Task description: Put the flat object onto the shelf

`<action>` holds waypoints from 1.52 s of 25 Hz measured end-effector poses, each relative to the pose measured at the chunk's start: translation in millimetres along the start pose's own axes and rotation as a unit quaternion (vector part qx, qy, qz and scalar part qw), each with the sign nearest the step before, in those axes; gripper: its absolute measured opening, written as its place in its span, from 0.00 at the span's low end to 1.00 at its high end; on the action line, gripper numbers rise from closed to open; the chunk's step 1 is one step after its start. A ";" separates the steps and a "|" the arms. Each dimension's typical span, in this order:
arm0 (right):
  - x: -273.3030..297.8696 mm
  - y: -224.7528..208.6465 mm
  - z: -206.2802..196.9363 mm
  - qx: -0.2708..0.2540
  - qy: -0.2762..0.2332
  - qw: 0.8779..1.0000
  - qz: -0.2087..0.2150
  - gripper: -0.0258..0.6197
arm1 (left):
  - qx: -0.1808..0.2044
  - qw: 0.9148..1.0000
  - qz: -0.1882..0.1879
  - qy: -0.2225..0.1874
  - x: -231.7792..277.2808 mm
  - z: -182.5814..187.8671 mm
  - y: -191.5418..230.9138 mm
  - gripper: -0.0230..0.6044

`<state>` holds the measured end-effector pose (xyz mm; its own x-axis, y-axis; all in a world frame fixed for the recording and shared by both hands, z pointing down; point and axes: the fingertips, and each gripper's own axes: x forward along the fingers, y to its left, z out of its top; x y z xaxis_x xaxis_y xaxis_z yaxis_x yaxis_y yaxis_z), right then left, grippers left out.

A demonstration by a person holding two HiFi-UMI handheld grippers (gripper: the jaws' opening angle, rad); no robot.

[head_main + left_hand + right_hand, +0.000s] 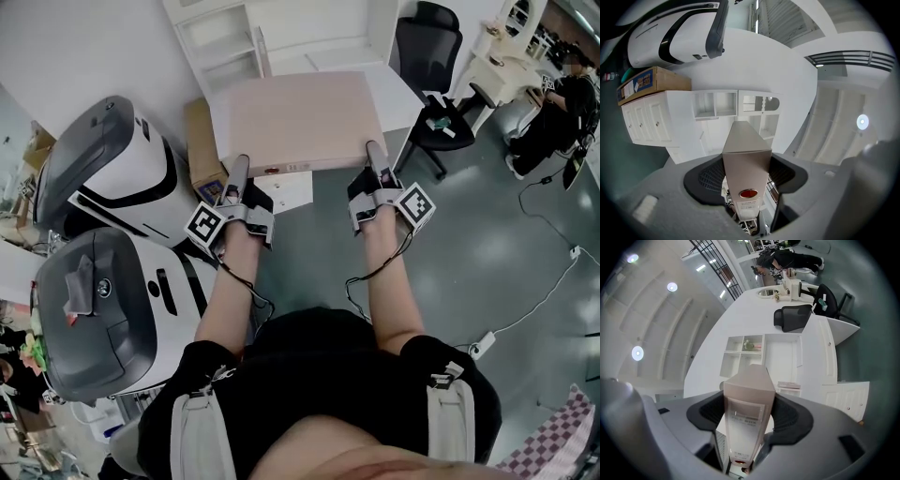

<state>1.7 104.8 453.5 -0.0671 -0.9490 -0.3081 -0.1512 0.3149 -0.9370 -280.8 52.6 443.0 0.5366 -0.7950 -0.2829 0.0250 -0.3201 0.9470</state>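
Observation:
A flat beige box is held level in front of me, one gripper on each near corner. My left gripper is shut on its left end; in the left gripper view the box edge, with a red dot and a label, fills the gap between the jaws. At the right end my right gripper is likewise shut on the box. Ahead, just beyond the box, stands the white shelf unit with open compartments, also seen as the shelf and the shelf.
Two large grey-and-white machines stand at my left, with a cardboard carton beside them. A black office chair sits right of the shelf. A seated person and a white desk are far right. A cable crosses the floor.

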 end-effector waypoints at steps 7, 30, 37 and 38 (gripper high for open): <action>13.0 -6.6 33.5 -0.004 0.014 1.000 0.003 0.49 | -0.003 1.000 -0.003 -0.014 23.6 -24.0 4.9 0.48; 78.9 -44.6 98.3 -0.024 0.005 1.000 -0.002 0.49 | -0.008 1.000 -0.022 0.000 124.0 -37.5 39.4 0.48; 130.7 -62.7 118.2 -0.031 0.003 1.000 0.002 0.49 | -0.006 1.000 -0.028 0.003 178.3 -23.6 57.3 0.48; 140.3 -67.8 120.6 -0.029 0.004 1.000 0.001 0.49 | -0.007 1.000 -0.025 0.003 187.5 -20.4 61.7 0.48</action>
<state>121.5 -51.7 453.9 -0.0757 -0.9484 -0.3078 -0.2083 0.3169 -0.9253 -161.4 -105.7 451.5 0.5397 -0.7750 -0.3289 0.0638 -0.3519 0.9339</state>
